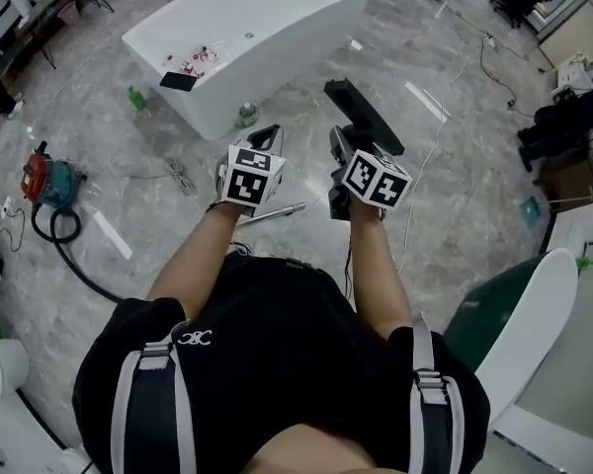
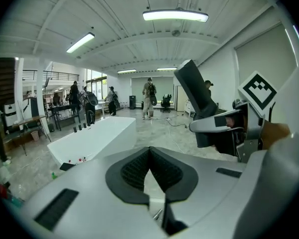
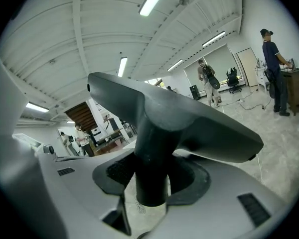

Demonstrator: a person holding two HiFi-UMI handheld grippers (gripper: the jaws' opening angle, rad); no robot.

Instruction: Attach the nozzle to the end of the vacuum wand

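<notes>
In my right gripper sat one black floor nozzle, clamped by its neck, likely to leave its socket free. Left gripper: jaws were together, empty. Silver wand lay on the floor beneath.

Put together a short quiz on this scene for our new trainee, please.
1. Multiple choice: what grips the black nozzle by its neck? A) the left gripper B) the right gripper C) neither
2. True or false: the left gripper's jaws stand wide apart.
3. Fill in: the metal wand lies on the ___, not yet joined to the nozzle.
Key: 1 B; 2 false, they are together with nothing between them; 3 floor.
</notes>
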